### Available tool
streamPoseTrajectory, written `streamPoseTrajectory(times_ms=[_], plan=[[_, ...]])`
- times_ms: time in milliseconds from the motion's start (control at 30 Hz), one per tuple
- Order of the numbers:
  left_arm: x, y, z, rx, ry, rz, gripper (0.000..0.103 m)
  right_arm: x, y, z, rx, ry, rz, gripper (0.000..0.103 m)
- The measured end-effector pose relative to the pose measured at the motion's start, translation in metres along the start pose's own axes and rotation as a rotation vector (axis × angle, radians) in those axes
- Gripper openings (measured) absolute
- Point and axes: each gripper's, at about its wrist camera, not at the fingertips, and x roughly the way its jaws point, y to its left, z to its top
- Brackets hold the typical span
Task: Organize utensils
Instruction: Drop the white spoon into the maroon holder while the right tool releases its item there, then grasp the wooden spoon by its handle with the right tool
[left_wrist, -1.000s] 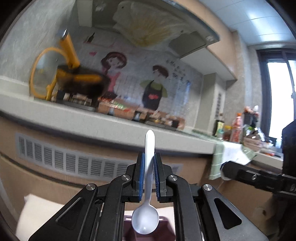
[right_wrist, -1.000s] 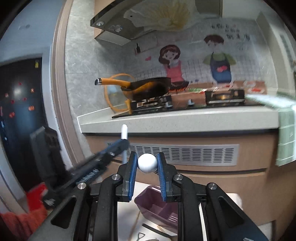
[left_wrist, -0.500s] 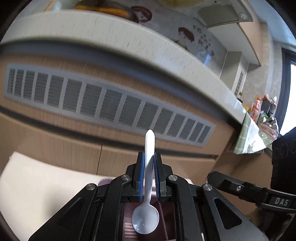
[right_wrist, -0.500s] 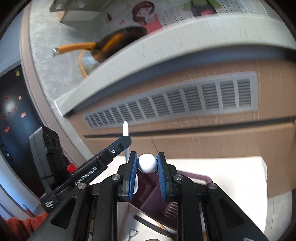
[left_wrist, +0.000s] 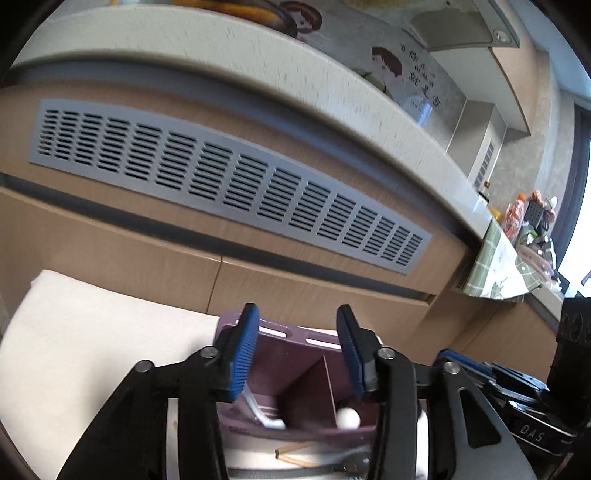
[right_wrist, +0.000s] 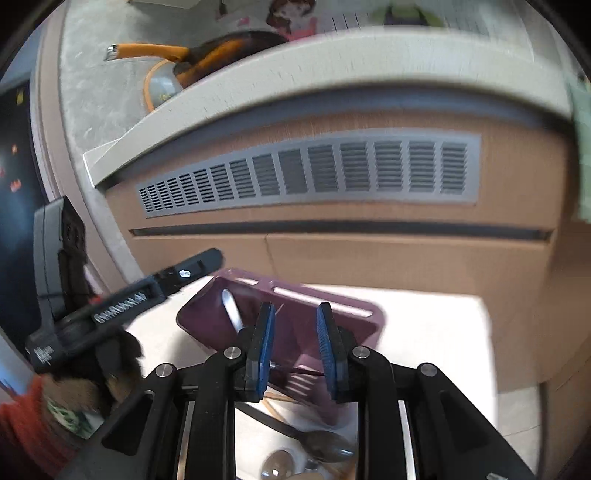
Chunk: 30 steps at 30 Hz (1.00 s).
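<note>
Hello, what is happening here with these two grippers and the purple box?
A person is sorting utensils with two handheld grippers. Both the left gripper and the right gripper hang open over a purple divided organizer on a white table. A white plastic spoon lies in its left compartment and a white ball-like piece in the right. Chopsticks and metal spoons wait outside.

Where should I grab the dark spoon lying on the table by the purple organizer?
Take the dark spoon by its slim handle, from above with the right gripper, fingers across it. It lies flat, and its bowl sits crowded against another spoon.
</note>
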Motion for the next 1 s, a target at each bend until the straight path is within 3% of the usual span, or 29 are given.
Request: streamPoseTrajectory(times_ms=[133, 233, 467, 633, 733, 833, 1000], plan=[[-0.034, -0.006, -0.004, 0.024, -0.017, 0.049, 0.051, -0.029, 0.006, -0.010, -0.089, -0.033, -0.090, 0.023], [-0.051, -0.007, -0.018, 0.035, 0.017, 0.101, 0.056, -0.041, 0.003, -0.024, -0.123, -0.007, -0.136, 0.024], [-0.069, 0.018, -0.064, 0.112, 0.164, 0.152, 0.067, -0.027, -0.008, -0.082, -0.181, 0.197, -0.199, 0.024], [-0.070, 0.038, -0.084, 0.077, 0.251, 0.157, 0.068, -0.006, -0.028, -0.105, -0.062, 0.298, -0.196, 0.024], [-0.068, 0.046, -0.088, 0.065, 0.263, 0.176, 0.068, 0.015, -0.046, -0.105, 0.057, 0.330, -0.259, 0.024], [-0.069, 0.055, -0.087, 0.052, 0.267, 0.189, 0.068, 0.027, -0.057, -0.105, 0.140, 0.346, -0.254, 0.024], [-0.066, 0.062, -0.091, 0.047, 0.286, 0.192, 0.069, 0.040, -0.057, -0.108, 0.166, 0.351, -0.256, 0.027]])
